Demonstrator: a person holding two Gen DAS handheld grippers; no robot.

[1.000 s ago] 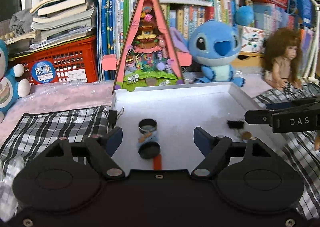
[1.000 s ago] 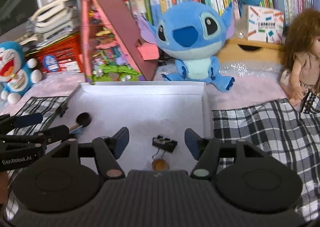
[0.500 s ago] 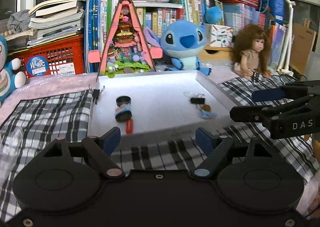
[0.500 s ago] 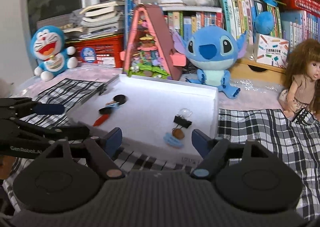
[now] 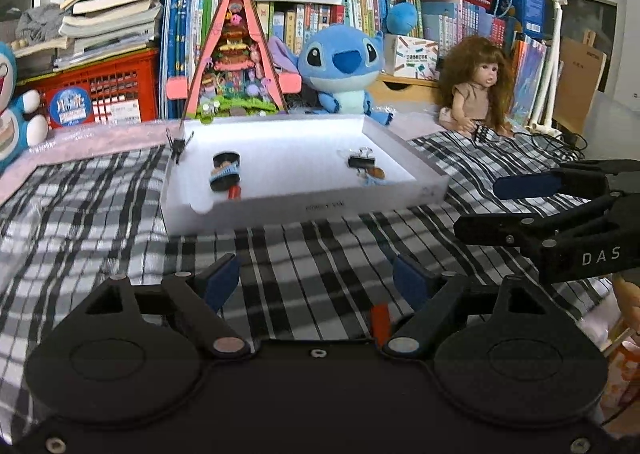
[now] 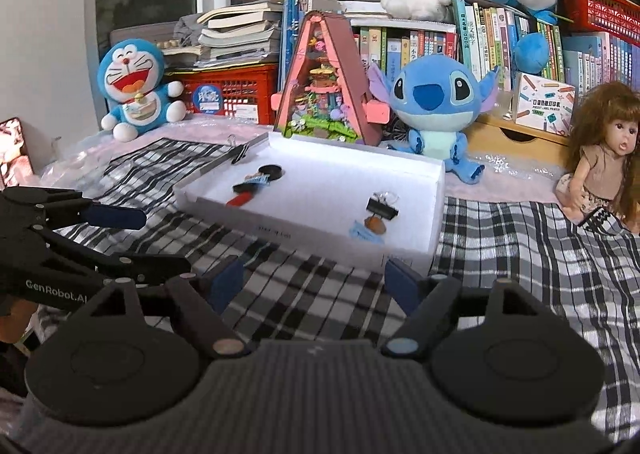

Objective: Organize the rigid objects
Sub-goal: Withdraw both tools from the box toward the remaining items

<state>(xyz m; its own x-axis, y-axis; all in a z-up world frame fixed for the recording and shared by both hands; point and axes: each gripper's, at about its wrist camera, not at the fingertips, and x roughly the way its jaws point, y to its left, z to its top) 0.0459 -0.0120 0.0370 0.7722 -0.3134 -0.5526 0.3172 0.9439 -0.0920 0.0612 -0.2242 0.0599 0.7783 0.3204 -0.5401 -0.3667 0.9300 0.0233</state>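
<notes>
A white shallow box lies on the checked cloth. Inside it are a black-capped cylinder with a blue label and a red end, a black binder clip and a small brown piece on a light blue scrap. The right wrist view shows the same cylinder and clip. Another binder clip grips the box's far left corner. My left gripper hangs open over the cloth, short of the box. Beside it my right gripper is open too, with nothing between its fingers.
Behind the box stand a pink triangular toy house, a blue plush, a long-haired doll, a red crate and shelves of books. A blue-and-white cat plush sits far left. A small red piece lies by my left gripper's right finger.
Both grippers have drawn back from over the box to the cloth in front of it. The right gripper's jaws have widened. The items in the box have stayed put.
</notes>
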